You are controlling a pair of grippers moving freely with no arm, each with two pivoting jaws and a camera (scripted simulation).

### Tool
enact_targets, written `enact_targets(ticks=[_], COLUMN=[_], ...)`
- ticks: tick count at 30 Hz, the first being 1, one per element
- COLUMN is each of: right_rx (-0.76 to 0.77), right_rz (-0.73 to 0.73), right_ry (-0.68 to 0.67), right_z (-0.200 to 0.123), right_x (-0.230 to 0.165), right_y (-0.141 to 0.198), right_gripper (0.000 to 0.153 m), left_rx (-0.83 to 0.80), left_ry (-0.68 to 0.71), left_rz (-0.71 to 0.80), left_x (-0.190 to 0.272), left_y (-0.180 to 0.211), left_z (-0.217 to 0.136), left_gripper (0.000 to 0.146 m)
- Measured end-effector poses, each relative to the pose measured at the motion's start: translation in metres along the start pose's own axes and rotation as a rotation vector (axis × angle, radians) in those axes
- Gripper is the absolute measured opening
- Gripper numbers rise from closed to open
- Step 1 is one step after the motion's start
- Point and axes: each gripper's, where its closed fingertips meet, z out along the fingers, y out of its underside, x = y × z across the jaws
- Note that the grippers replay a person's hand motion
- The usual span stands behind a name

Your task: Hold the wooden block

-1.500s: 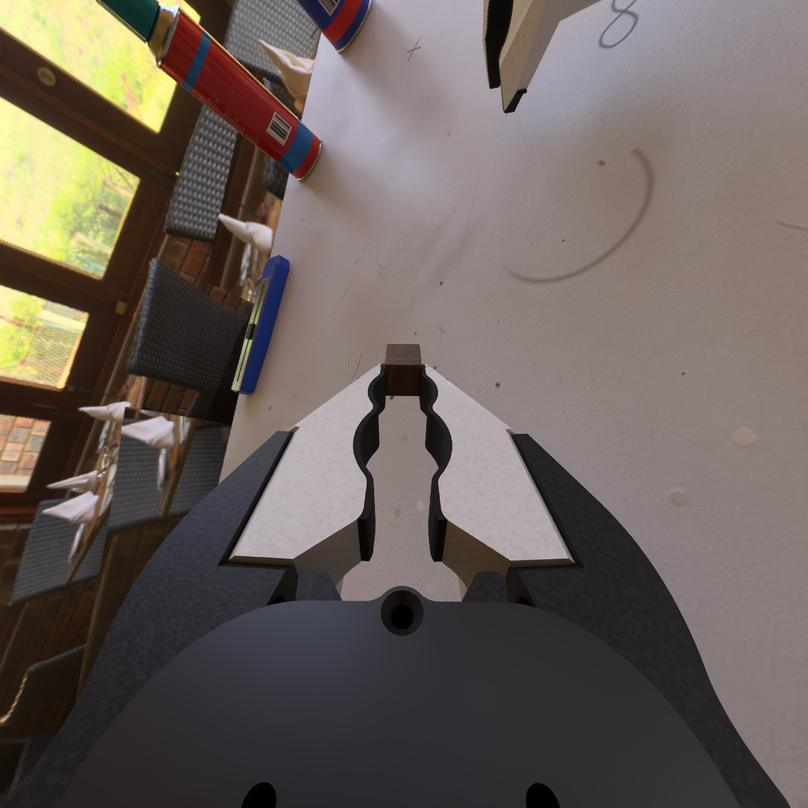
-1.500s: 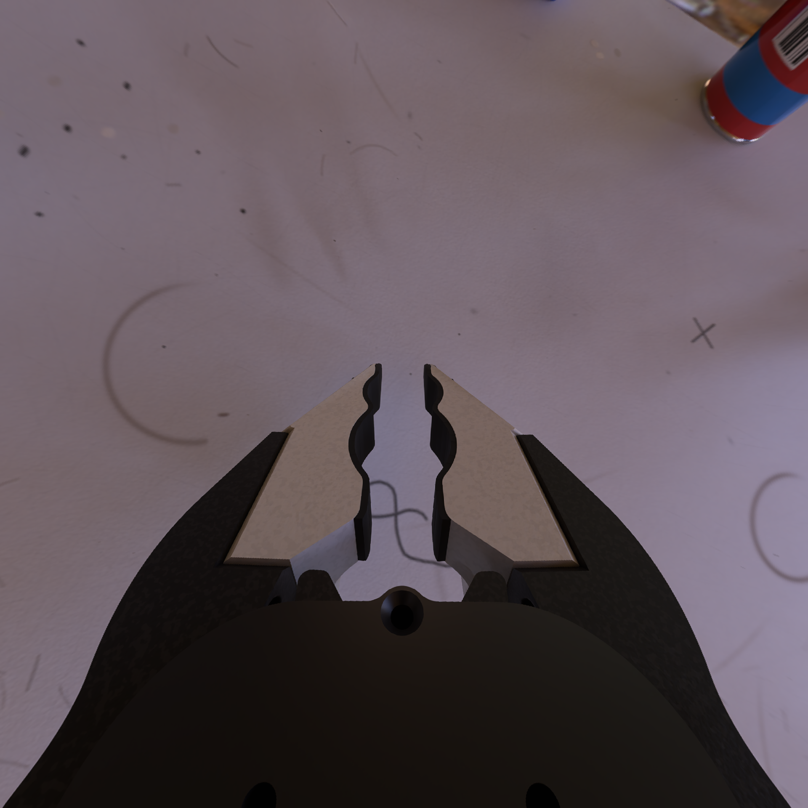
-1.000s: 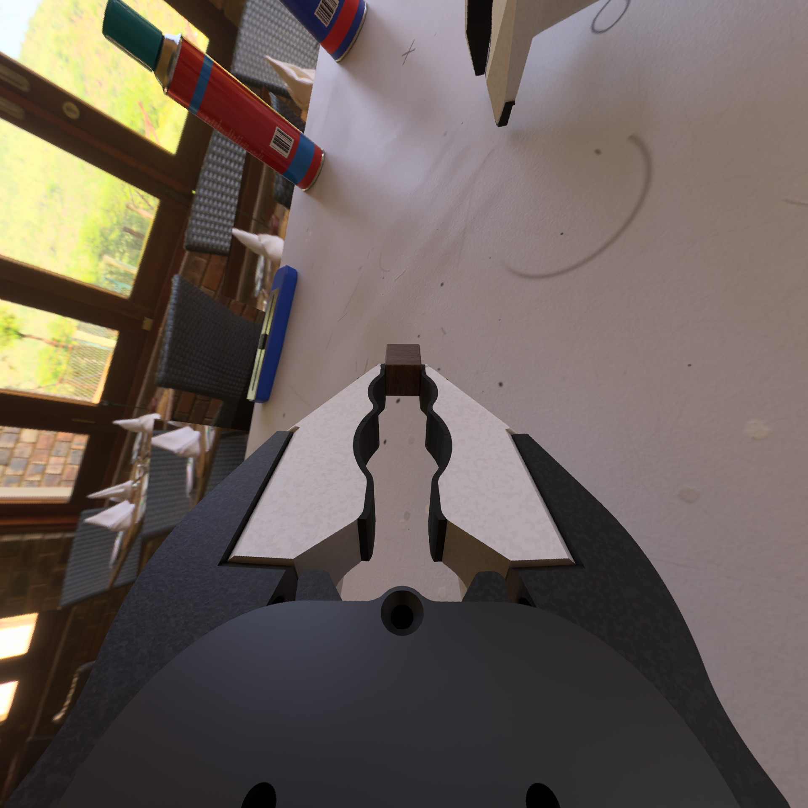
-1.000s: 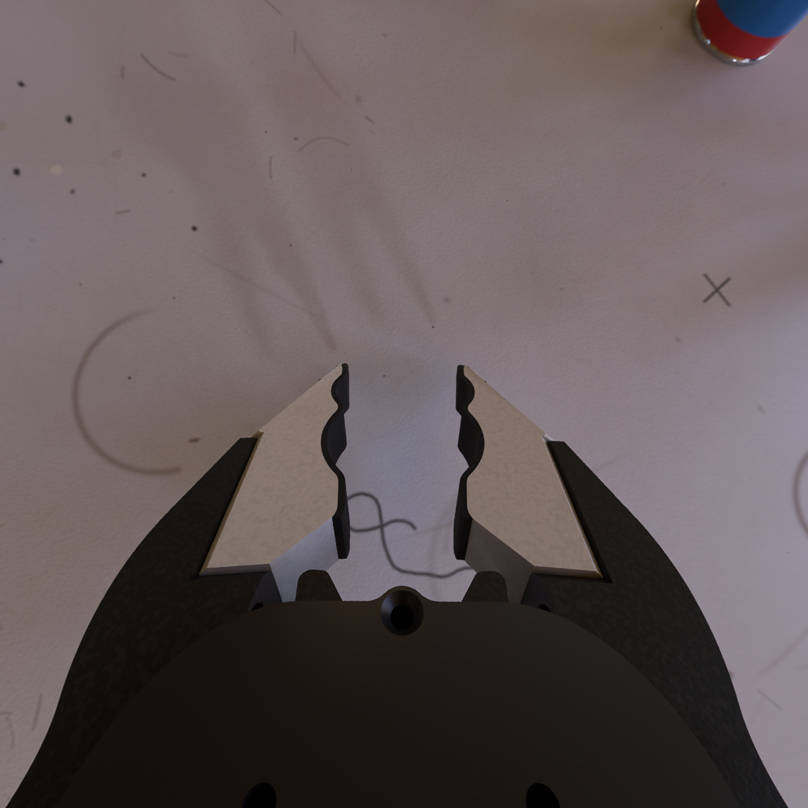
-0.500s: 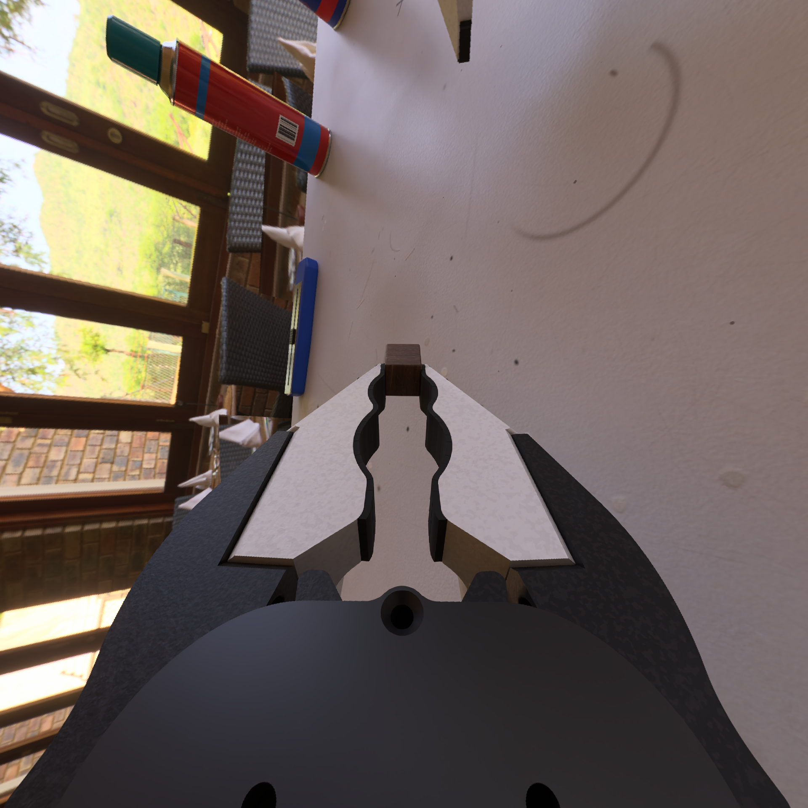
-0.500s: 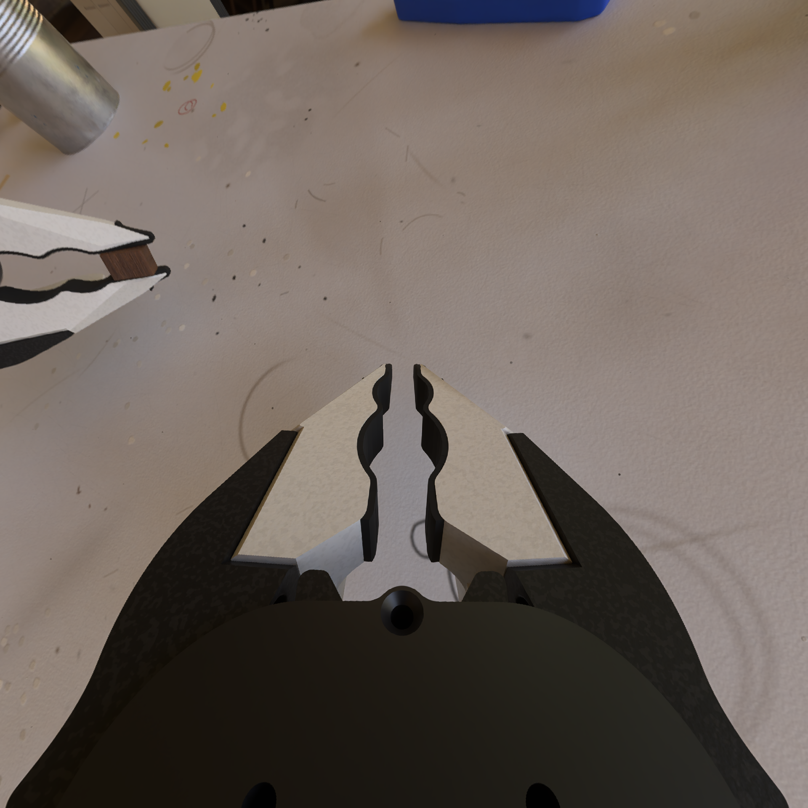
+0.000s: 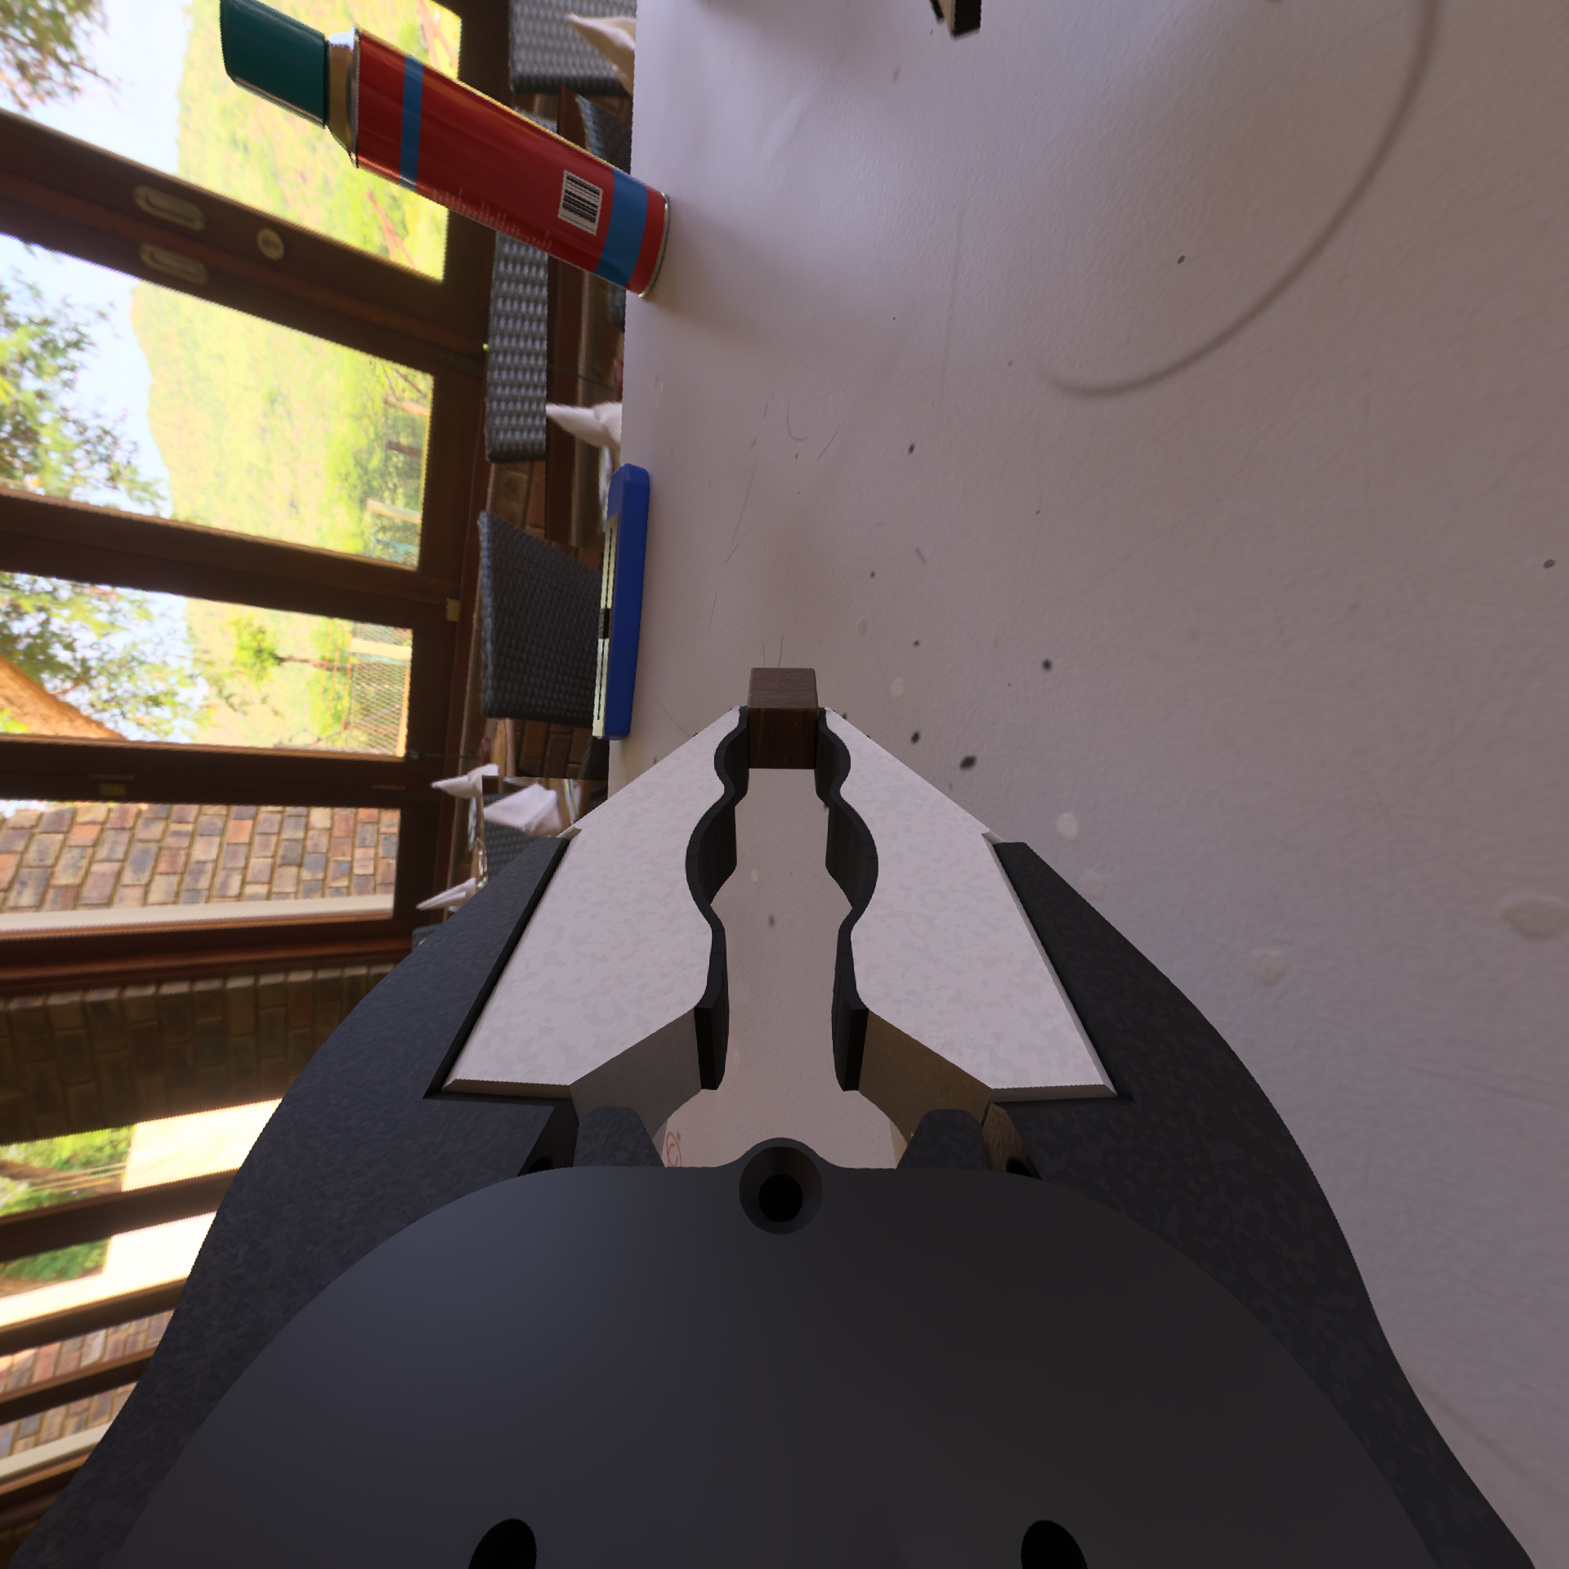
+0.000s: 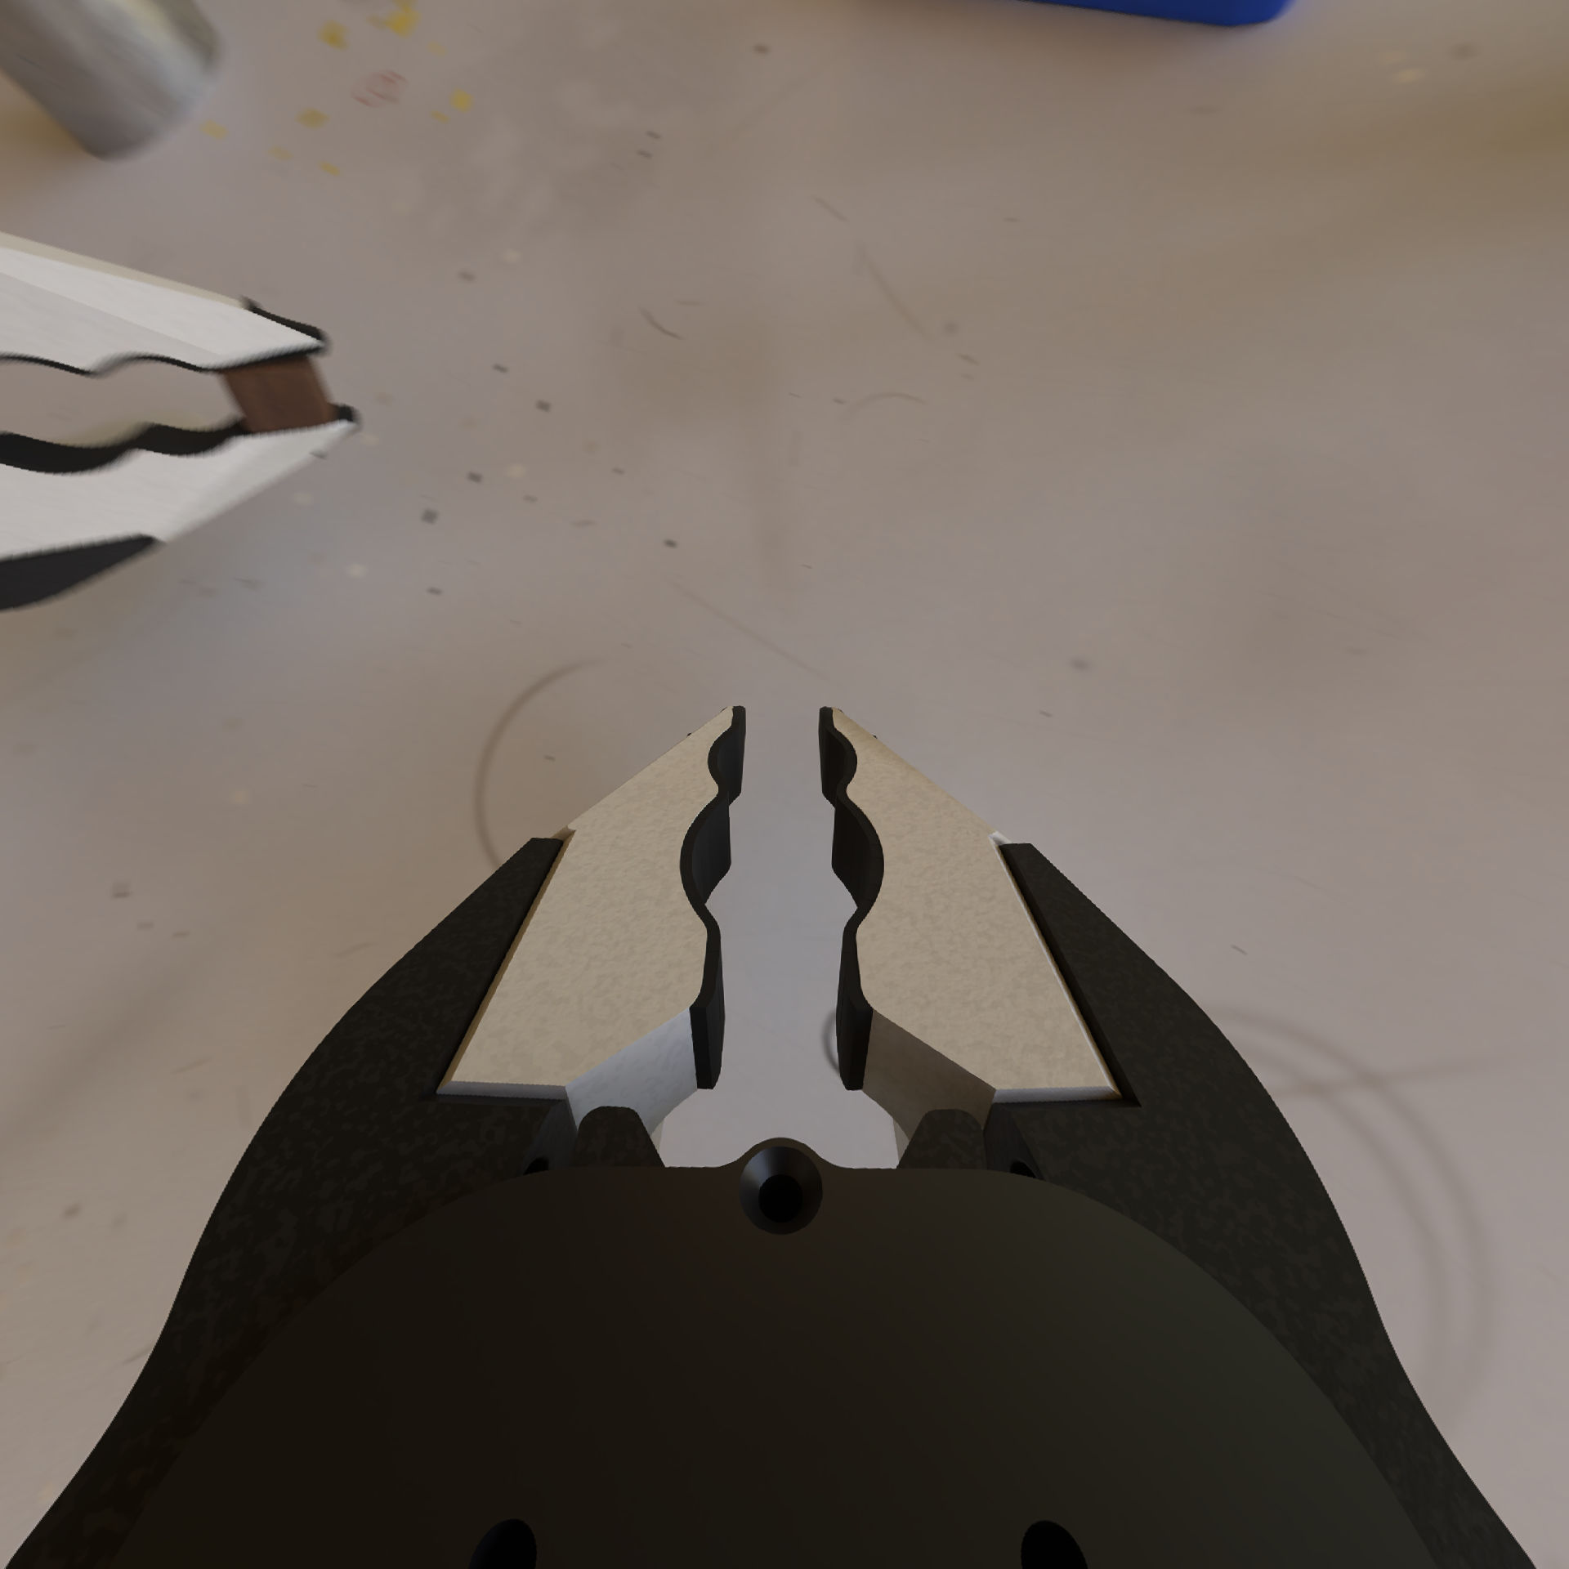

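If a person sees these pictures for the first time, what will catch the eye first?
First, the small dark block pinched at the very tips of the left gripper, held clear of the table. Next, the red can standing near the table's edge by the windows. The right gripper has its jaws slightly apart, holding nothing.

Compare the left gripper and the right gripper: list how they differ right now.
The left gripper has its jaws shut on the wooden block; the right gripper holds nothing, its jaws slightly apart. The left hangs sideways over the table; the right looks down at it. Both share the same jaws and dark bodies.
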Motion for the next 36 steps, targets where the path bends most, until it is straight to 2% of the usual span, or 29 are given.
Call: enact_targets(ticks=[3,5,6,8,12,13,18,23,26,27,28,32,34,36], right_rx=[-0.053,-0.090,-0.112,-0.151,-0.190,-0.186,-0.152,-0.144,-0.114,-0.099,-0.080,-0.059,-0.171,-0.283], right_rz=[-0.059,-0.068,-0.057,-0.031,-0.078,-0.094,-0.190,-0.429,-0.572,-0.635,-0.711,-1.001,-1.043,-1.059], right_ry=[0.148,0.195,0.183,0.093,-0.257,-0.276,-0.163,-0.160,-0.218,-0.228,-0.219,-0.139,-0.183,-0.212], right_z=[-0.009,-0.014,-0.014,-0.012,-0.015,-0.016,-0.019,-0.015,-0.010,-0.008,-0.005,0.002,0.000,-0.004], right_x=[0.021,0.027,0.024,0.007,-0.063,-0.071,-0.069,-0.082,-0.096,-0.099,-0.100,-0.099,-0.099,-0.096], right_y=[0.008,0.017,0.022,0.033,0.044,0.044,0.033,0.029,0.024,0.021,0.017,0.007,0.015,0.020], right_gripper=[0.018,0.016,0.014,0.000,0.000,0.002,0.016,0.030,0.060,0.062,0.061,0.039,0.035,0.042], left_rx=[-0.006,-0.011,-0.012,-0.014,-0.020,-0.024,-0.037,-0.027,-0.017,-0.008,0.006,0.144,0.143,0.124], left_ry=[0.001,-0.003,-0.005,-0.011,-0.014,-0.016,-0.012,-0.008,-0.005,0.005,0.019,0.087,0.099,0.093], left_rz=[0.002,-0.001,-0.007,-0.030,-0.070,-0.071,-0.072,-0.099,-0.109,-0.115,-0.116,-0.076,-0.112,-0.131], left_x=[0.000,-0.001,-0.002,-0.005,-0.010,-0.011,-0.010,-0.012,-0.013,-0.012,-0.010,0.002,0.001,-0.002], left_y=[0.001,0.003,0.004,0.006,0.011,0.012,0.017,0.019,0.017,0.016,0.014,-0.007,-0.008,-0.003], left_z=[0.001,0.001,0.001,0.000,-0.001,-0.001,0.000,0.000,-0.001,-0.001,-0.002,-0.010,-0.010,-0.010], left_gripper=[0.014,0.014,0.014,0.014,0.014,0.014,0.014,0.014,0.014,0.014,0.014,0.014,0.014,0.014])
